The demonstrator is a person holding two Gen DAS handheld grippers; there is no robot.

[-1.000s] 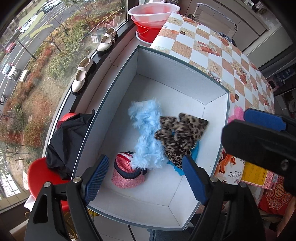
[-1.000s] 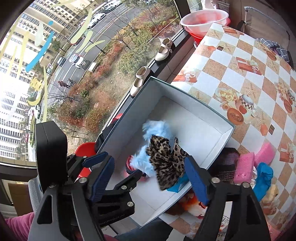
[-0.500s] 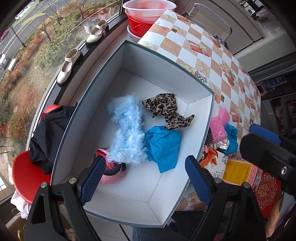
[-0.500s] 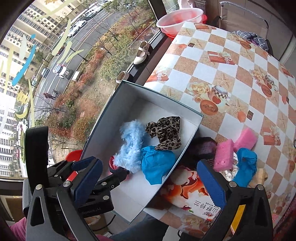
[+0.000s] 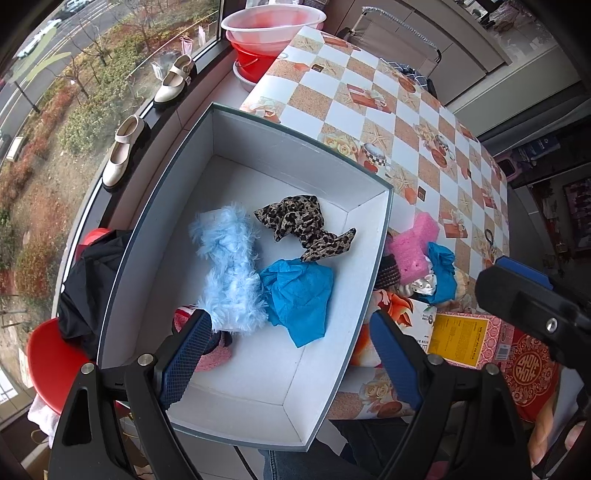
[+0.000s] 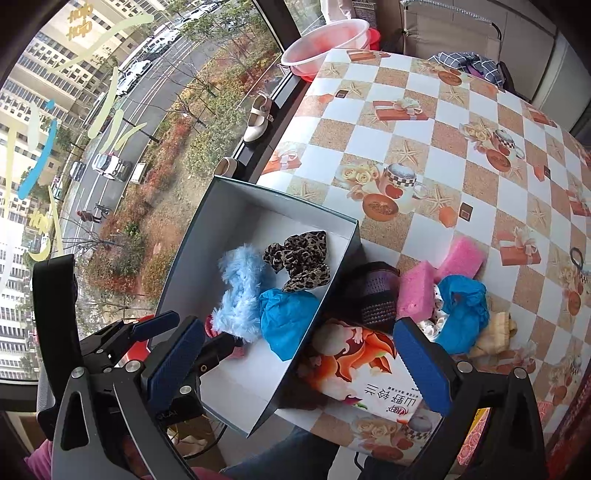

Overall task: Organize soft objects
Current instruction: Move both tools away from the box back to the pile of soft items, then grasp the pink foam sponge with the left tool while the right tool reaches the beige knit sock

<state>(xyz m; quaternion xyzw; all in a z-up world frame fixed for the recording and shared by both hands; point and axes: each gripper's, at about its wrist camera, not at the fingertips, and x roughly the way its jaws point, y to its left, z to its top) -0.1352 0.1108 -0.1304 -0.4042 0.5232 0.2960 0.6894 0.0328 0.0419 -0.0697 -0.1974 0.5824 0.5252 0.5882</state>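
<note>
A white box (image 5: 258, 391) (image 6: 236, 206) at the table's left edge holds a fluffy light-blue piece (image 5: 229, 266) (image 6: 240, 291), a leopard-print cloth (image 5: 299, 225) (image 6: 299, 258), a blue cloth (image 5: 299, 295) (image 6: 284, 317) and a pink knit item (image 5: 214, 360). To the box's right lie pink sponges (image 5: 412, 251) (image 6: 417, 290), another blue cloth (image 5: 443, 271) (image 6: 461, 310) and a dark knit item (image 6: 373, 295). My left gripper (image 5: 290, 356) is open and empty above the box's near end. My right gripper (image 6: 299, 363) is open and empty, raised near the box's right wall.
A printed carton (image 6: 365, 376) (image 5: 406, 317) and a yellow-red box (image 5: 469, 343) lie at the table's near edge. Red and pink basins (image 5: 273, 26) (image 6: 325, 40) stand at the far corner. Shoes (image 5: 122, 155) sit on the window sill. A red chair with black clothing (image 5: 88, 288) is left of the box.
The leopard-print cloth was let go and now lies in the box. Both grippers have pulled up and back; the right one has shifted right.
</note>
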